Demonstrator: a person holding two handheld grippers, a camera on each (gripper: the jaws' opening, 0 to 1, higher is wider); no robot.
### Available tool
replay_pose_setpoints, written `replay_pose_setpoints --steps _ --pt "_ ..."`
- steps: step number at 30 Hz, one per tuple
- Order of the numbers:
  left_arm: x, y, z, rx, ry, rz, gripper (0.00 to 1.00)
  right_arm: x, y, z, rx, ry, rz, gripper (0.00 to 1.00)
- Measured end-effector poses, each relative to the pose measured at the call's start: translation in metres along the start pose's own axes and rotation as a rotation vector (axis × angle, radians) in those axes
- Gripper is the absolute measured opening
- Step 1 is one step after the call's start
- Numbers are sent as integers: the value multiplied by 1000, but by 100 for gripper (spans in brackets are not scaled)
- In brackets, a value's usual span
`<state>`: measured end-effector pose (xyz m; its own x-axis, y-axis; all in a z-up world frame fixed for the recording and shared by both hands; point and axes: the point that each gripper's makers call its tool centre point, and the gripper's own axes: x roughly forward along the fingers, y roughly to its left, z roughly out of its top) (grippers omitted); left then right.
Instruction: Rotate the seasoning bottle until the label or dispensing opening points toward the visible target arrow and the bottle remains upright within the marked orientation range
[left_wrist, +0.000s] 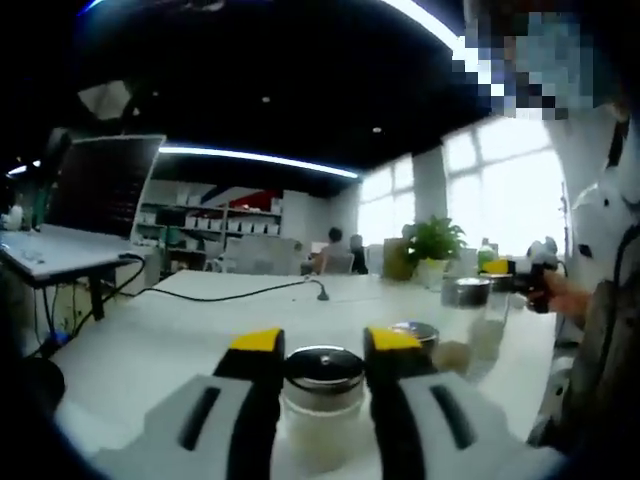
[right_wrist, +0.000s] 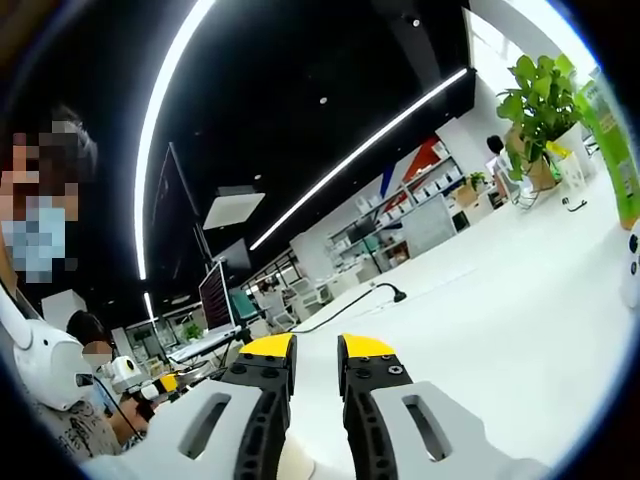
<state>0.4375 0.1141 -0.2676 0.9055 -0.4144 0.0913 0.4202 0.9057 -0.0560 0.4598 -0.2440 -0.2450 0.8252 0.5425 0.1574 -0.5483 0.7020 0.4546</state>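
Observation:
A glass seasoning bottle (left_wrist: 322, 385) with a round silver lid and pale contents stands upright on the white table (left_wrist: 190, 325). My left gripper (left_wrist: 323, 342) is shut on it, one yellow-tipped jaw pressed to each side just below the lid. My right gripper (right_wrist: 315, 348) hovers over the table with its jaws almost together and nothing between the tips. The left gripper view also shows the right gripper (left_wrist: 522, 268) far to the right, held by a person's hand.
Two more silver-lidded jars (left_wrist: 415, 335) (left_wrist: 466, 292) stand to the right of the held bottle. A black cable (left_wrist: 230, 293) crosses the table. A potted plant (left_wrist: 435, 240) and a green bottle (right_wrist: 615, 150) stand at its far end. A person in white stands close by (left_wrist: 600, 230).

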Motion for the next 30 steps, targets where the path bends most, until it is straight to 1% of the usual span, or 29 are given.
replay_pose_setpoints --steps 6,11,15,19,22,30 --pt "1 2 -1 -23 2 -9 33 0 -1 1 -1 -1 -1 15" --pt "2 3 -1 -41 13 -44 33 0 -1 0 -2 1 -2 15" --pt "3 6 -2 -56 17 -87 33 1 -1 -1 -3 6 -2 15" --pt "5 3 -3 -54 26 -131 33 0 -1 0 -5 5 -5 15" --pt "6 0 -4 -51 35 -180 33 1 -1 -1 -5 7 -6 15" --pt "9 -2 -5 -89 56 -276 33 2 0 -2 -8 16 -7 15"
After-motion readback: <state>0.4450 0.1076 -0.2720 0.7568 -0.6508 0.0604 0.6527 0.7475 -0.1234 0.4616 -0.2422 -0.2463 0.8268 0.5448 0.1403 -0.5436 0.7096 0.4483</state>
